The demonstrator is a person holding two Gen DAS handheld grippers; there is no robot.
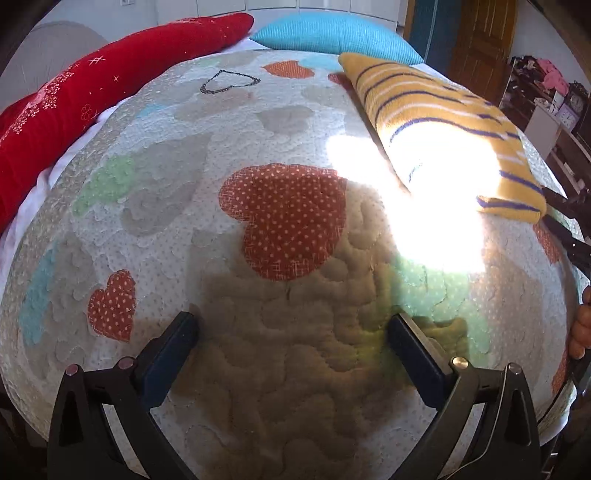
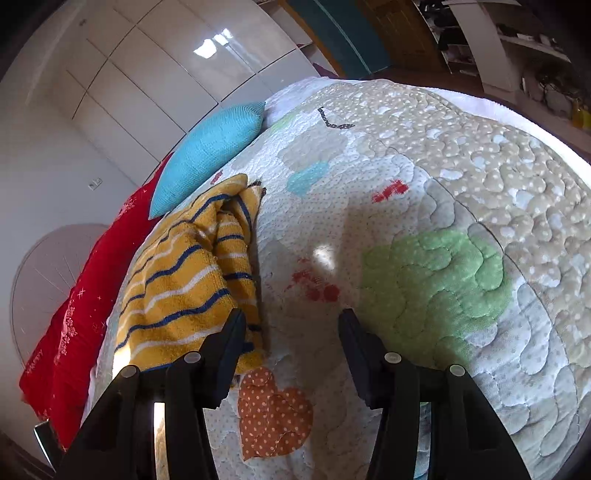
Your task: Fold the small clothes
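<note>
A yellow knitted garment [image 1: 443, 122] with navy and white stripes lies folded on the heart-patterned quilt [image 1: 288, 369], partly washed out by a patch of sunlight. My left gripper [image 1: 291, 325] hovers over bare quilt to the near left of the garment, open with nothing between its fingers. In the right wrist view the garment [image 2: 192, 280] lies to the left. My right gripper [image 2: 291, 317] is open at its near edge, its left finger over the garment's edge and only quilt [image 2: 424, 280] between the jaws. In the left wrist view the right gripper's black fingers [image 1: 561, 201] show at the garment's near corner.
A red cushion [image 1: 74, 110] and a turquoise pillow [image 1: 332, 33] lie along the bed's far side. White wardrobe doors [image 2: 166, 74] stand behind. Shelves with clutter [image 1: 546, 92] and a wooden door [image 1: 480, 37] are beyond the bed. A hand [image 1: 580, 321] shows at the right edge.
</note>
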